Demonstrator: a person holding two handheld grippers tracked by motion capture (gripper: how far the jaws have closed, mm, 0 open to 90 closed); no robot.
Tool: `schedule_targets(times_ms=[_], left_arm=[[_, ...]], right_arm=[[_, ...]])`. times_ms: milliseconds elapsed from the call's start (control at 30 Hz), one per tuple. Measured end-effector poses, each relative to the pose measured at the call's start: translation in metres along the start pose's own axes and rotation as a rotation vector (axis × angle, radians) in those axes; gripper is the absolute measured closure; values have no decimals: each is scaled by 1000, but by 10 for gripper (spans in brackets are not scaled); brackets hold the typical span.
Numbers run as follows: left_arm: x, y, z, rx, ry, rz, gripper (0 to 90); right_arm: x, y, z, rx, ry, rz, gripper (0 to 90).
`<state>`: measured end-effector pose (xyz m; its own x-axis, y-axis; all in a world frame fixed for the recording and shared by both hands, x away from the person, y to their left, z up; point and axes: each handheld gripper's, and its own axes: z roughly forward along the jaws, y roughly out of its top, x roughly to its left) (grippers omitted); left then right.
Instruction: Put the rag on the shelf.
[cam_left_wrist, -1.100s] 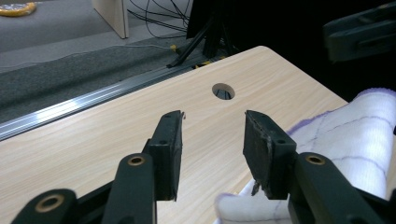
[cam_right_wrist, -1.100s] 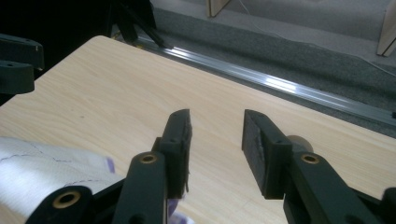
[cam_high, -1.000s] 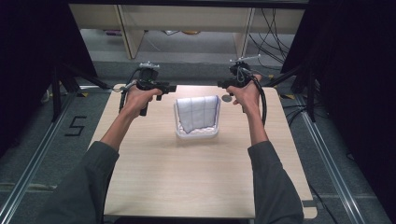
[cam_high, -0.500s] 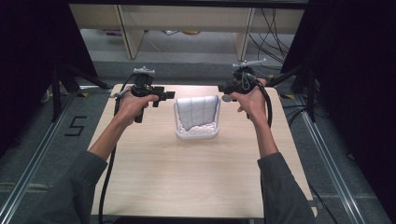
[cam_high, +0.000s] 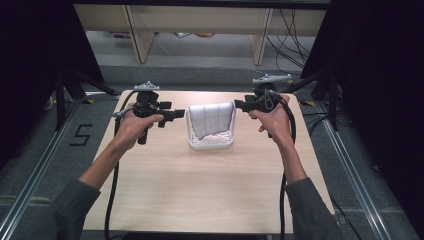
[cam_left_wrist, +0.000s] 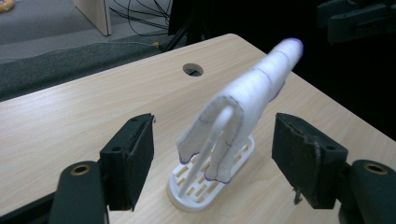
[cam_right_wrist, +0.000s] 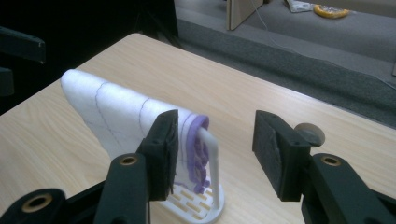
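Note:
A white cloth with purple stitching (cam_high: 211, 120) hangs over a white slotted rack (cam_high: 210, 144) at the back middle of the wooden table (cam_high: 200, 190). My left gripper (cam_high: 176, 115) is held just left of the rack and points toward it. In the left gripper view its jaws stand wide apart, with the cloth (cam_left_wrist: 243, 100) and rack (cam_left_wrist: 205, 186) between and beyond them. My right gripper (cam_high: 239, 104) hovers at the rack's right end, open. In the right gripper view the cloth (cam_right_wrist: 121, 116) and the rack's post (cam_right_wrist: 212, 168) sit just past the jaws.
A round hole (cam_left_wrist: 193, 70) is cut in the tabletop near its far edge. Wooden shelf legs (cam_high: 136, 30) and loose cables (cam_high: 290, 25) lie on the floor beyond the table. Black cables trail from both grippers along the forearms.
Both hands have drawn back toward the near side and inward, bringing the two grippers closer to the ends of the rack. The cloth and rack have not moved.

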<state>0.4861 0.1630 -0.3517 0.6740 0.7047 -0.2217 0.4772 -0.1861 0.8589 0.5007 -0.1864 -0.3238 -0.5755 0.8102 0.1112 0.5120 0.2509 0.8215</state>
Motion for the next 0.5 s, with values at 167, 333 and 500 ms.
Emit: schedule_targets(times_ms=[167, 333, 500], left_arm=[[-11, -10, -8, -2, -35, 15, 284], [-17, -17, -13, -4, -48, 21, 280], [-19, -25, -17, -1, -56, 24, 278]], right_arm=[[4, -6, -6, -11, 23, -13, 483], [11, -11, -13, -24, 32, -39, 463], [16, -16, -17, -32, 28, -30, 436]])
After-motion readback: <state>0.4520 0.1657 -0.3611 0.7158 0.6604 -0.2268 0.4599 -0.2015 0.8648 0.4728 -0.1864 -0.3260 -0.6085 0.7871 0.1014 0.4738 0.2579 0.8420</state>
